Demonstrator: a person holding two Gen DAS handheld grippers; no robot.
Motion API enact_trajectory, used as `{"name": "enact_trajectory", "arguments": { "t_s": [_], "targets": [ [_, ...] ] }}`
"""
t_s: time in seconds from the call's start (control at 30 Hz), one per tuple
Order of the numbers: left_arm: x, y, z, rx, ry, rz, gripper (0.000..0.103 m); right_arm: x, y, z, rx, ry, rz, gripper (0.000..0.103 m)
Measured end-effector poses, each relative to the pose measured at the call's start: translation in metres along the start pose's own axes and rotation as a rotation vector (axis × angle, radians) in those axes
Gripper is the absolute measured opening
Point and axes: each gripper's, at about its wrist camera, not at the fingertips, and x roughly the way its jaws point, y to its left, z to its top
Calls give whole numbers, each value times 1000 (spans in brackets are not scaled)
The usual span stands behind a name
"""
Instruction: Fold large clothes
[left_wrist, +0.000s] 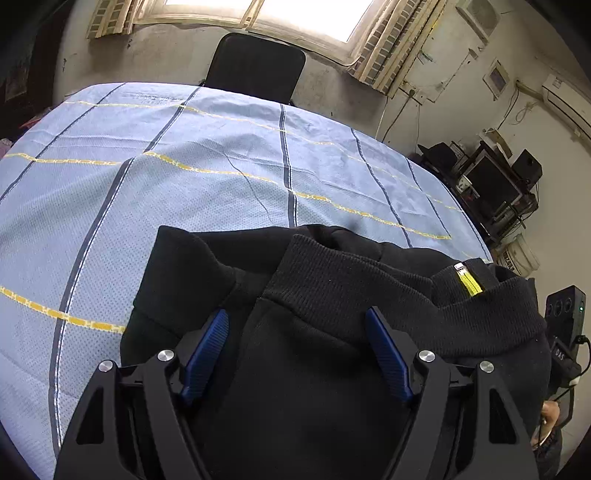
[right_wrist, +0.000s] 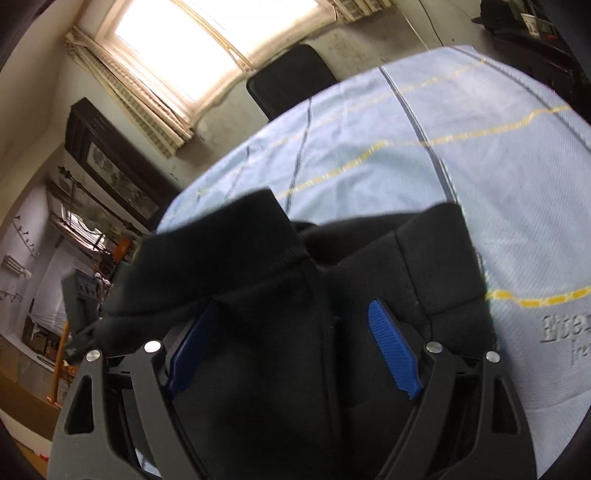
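Black sweater (left_wrist: 332, 332), bunched at the lower middle of both views on the blue sheet (left_wrist: 184, 184), seems mid-fold; left tongs (left_wrist: 297, 347) and right tongs (right_wrist: 291, 343) gape unclamped, needing a fresh grip next.

R wrist view: my right gripper's (right_wrist: 291, 325) left pad (right_wrist: 188, 354) is half under a fold of the black garment (right_wrist: 280, 387); can't tell contact. Printed text on the bedsheet (right_wrist: 369, 173) cut by frame edge, unreadable. L wrist view: garment's lower part runs off bottom, behind the left gripper (left_wrist: 295, 332) body. Chair (left_wrist: 255, 66) mostly hidden behind bed. Hand (left_wrist: 550, 413) at R edge, only partly seen.
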Motion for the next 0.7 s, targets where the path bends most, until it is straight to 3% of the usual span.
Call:
{"name": "enact_trajectory", "arguments": {
  "t_s": [0.07,0.13,0.17,0.23,0.3,0.4,0.53,0.67,0.7],
  "targets": [
    [0,2,0,-4,8,3,67,-1,3,-1,-19,-3,-5,78],
    [0,8,1,-27,44,-37,40,-3,5,-1,-16,-4,12,77],
    [-2,12,2,-47,55,-39,36,-3,5,-1,-13,-6,13,77],
    [-8,18,4,-82,64,-39,16,-4,5,-1,-10,-6,16,76],
    [-18,22,5,-123,61,-62,10,-6,4,-2,-3,-7,26,76],
    [-27,26,7,-142,50,-54,8,-13,4,0,3,-19,53,76],
    [-16,28,0,-157,75,-52,30,-14,4,3,8,-22,60,76],
    [-14,23,0,-129,63,-76,29,-3,4,0,-11,2,21,76],
    [-14,21,0,-121,58,-76,22,-2,4,-1,-14,2,20,76]
  ]
}}
